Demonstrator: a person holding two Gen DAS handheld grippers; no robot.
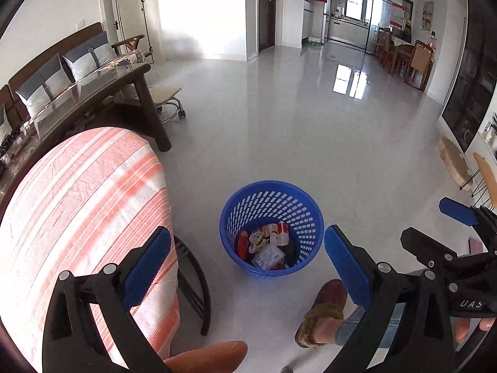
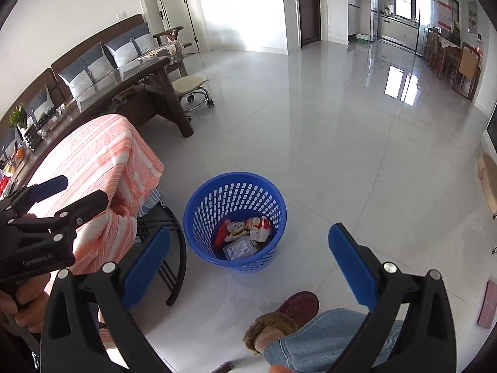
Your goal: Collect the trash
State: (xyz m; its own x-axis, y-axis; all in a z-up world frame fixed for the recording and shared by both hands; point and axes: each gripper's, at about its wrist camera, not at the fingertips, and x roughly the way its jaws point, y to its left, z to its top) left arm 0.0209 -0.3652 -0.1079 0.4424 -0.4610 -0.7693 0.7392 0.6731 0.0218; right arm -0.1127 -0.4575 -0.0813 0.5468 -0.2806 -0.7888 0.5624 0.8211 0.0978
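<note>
- One blue basket [image 1: 271,229], round, plastic, its wall pierced all round with small slots, upright on the pale tiled floor [image 1: 295,130] just beside the draped table
- One heap of trash [image 1: 265,247] in the basket's bottom: crumpled white and red wrappers, one red packet leaning against the wall, one clear plastic box; exact count of pieces hard to tell
- Two grippers: left gripper [image 1: 248,264] and right gripper [image 2: 250,262], each with two blue-padded fingers [image 1: 147,265] spread wide and nothing between them, both held above the basket and aimed down at it
- From the left wrist view, right gripper at the right edge, jaws likewise apart; from the right wrist view, left gripper at the left edge over the cloth
- One orange-and-white striped cloth [image 2: 102,158] over a small table with dark curved legs
- One brown slipper [image 2: 289,314] with a fuzzy cuff, below a blue denim trouser leg, near the basket
- One long dark wooden table [image 1: 102,93], one sofa with several grey-and-white cushions, one low wheeled stool
</note>
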